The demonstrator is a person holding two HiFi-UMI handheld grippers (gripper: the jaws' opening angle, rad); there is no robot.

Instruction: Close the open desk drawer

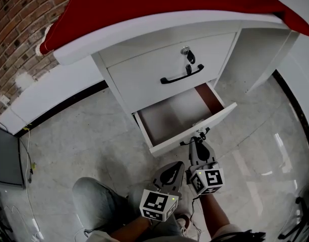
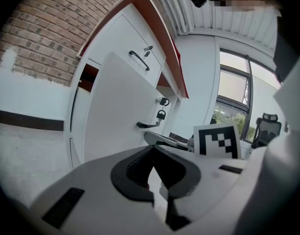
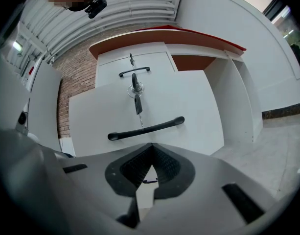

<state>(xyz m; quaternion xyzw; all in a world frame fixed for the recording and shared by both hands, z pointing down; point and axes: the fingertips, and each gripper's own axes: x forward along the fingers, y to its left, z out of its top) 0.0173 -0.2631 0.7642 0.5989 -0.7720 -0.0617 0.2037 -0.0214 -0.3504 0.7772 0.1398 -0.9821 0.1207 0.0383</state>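
Note:
The white desk [image 1: 144, 29] with a red top has its lower drawer [image 1: 164, 116] pulled out and empty inside. The drawer's front panel [image 3: 189, 106] carries a black handle [image 3: 146, 128] and a key [image 3: 136, 94] in its lock. My right gripper [image 1: 196, 142] is shut with nothing in it, its tips just below that handle, close to the panel. In its own view the right gripper [image 3: 150, 146] points at the panel. My left gripper [image 1: 178, 166] is shut and empty, beside the right one and farther back. From the left gripper [image 2: 152, 148] the drawer front [image 2: 115, 106] shows at an angle.
The upper drawer [image 1: 144, 74] is closed, with a black handle [image 1: 182, 76] and key. A brick wall [image 1: 18, 24] and black skirting [image 1: 63, 105] run at the left, with cables [image 1: 28, 155] on the marble floor. The desk's kneehole [image 1: 255, 49] lies right. The person's knee [image 1: 94, 200] is below.

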